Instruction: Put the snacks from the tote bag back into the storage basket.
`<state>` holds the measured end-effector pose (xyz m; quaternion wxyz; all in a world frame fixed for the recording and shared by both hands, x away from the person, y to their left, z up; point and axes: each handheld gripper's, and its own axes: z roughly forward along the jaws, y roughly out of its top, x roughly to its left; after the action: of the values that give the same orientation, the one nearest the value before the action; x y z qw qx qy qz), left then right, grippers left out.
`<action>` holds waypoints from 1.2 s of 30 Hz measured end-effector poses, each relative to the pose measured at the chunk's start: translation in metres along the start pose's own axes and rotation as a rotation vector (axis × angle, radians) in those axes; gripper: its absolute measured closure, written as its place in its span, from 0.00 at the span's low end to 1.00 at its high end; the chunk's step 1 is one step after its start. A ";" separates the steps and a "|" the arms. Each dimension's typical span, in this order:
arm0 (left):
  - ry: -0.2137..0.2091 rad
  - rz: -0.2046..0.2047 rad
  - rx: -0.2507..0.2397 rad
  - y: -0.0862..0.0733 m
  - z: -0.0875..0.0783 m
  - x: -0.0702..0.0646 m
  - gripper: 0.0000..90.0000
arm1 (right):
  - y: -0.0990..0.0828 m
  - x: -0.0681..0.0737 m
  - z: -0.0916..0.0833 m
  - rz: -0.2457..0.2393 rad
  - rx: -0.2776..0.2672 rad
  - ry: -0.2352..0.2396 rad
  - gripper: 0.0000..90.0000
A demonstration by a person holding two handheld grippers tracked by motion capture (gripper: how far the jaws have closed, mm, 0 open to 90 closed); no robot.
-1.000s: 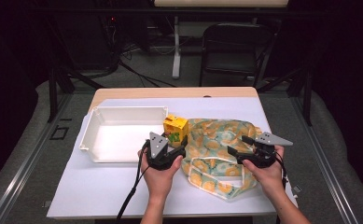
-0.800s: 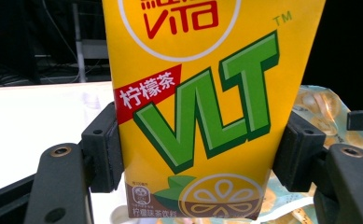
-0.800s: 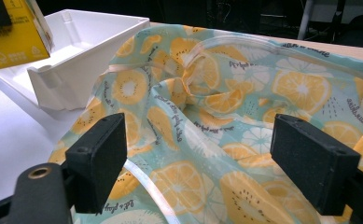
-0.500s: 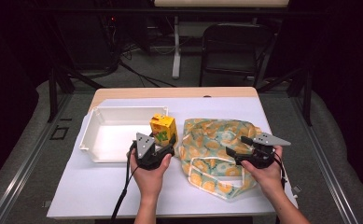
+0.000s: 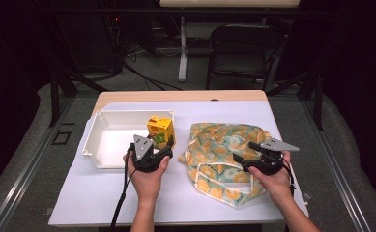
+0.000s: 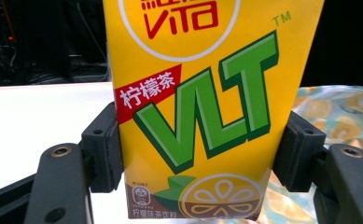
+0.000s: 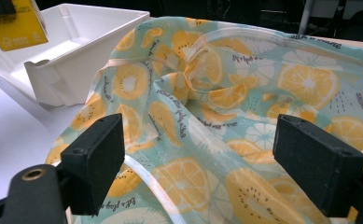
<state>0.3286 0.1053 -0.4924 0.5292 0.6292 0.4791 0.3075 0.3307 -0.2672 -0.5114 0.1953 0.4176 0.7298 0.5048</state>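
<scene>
From above I see the long table with its pale wood top (image 5: 180,95) and the white sheet (image 5: 94,193) that covers most of it. On the right half of that sheet lies my crumpled fabric bag, pale green with orange and kiwi slices printed on it (image 5: 222,152); in the right gripper view its folds and clear trim spread out beyond the jaws (image 7: 244,116). Left of it sits the shallow white plastic tray (image 5: 98,142), rectangular, its near corner just beside the bag's edge (image 7: 67,79).

My right gripper (image 5: 246,162) hangs low over the bag's middle, jaws spread wide with nothing between them (image 7: 200,163); I cannot tell whether the pads touch the cloth.

My left gripper (image 5: 164,145) is clamped on the yellow lemon-tea drink carton with green lettering (image 5: 160,130), holding it upright at the tray's right end, above the rim. I cannot tell whether it rests on anything. In the left gripper view both black pads press flat against the carton's sides (image 6: 202,116), low on the box, near the lemon emblem. The carton's corner also shows at the top left of the right gripper view (image 7: 16,23), above the tray.
</scene>
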 end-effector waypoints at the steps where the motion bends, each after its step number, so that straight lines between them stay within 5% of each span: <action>1: 0.006 -0.002 -0.001 0.000 0.001 0.002 0.35 | 0.000 0.000 0.000 0.001 0.000 0.000 0.18; 20: 0.105 -0.024 0.001 0.006 0.023 0.038 0.35 | -0.002 0.001 0.002 0.003 0.006 -0.004 0.18; 24: 0.114 -0.051 0.006 0.003 0.028 0.048 0.35 | -0.002 0.001 0.003 0.009 0.003 -0.002 0.18; 36: 0.139 -0.047 0.044 0.001 0.053 0.062 0.35 | -0.004 -0.001 0.004 0.014 0.010 -0.009 0.18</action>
<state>0.3978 0.1438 -0.5125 0.4876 0.6063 0.5360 0.3275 0.3325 -0.2663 -0.5162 0.1928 0.4259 0.7285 0.5008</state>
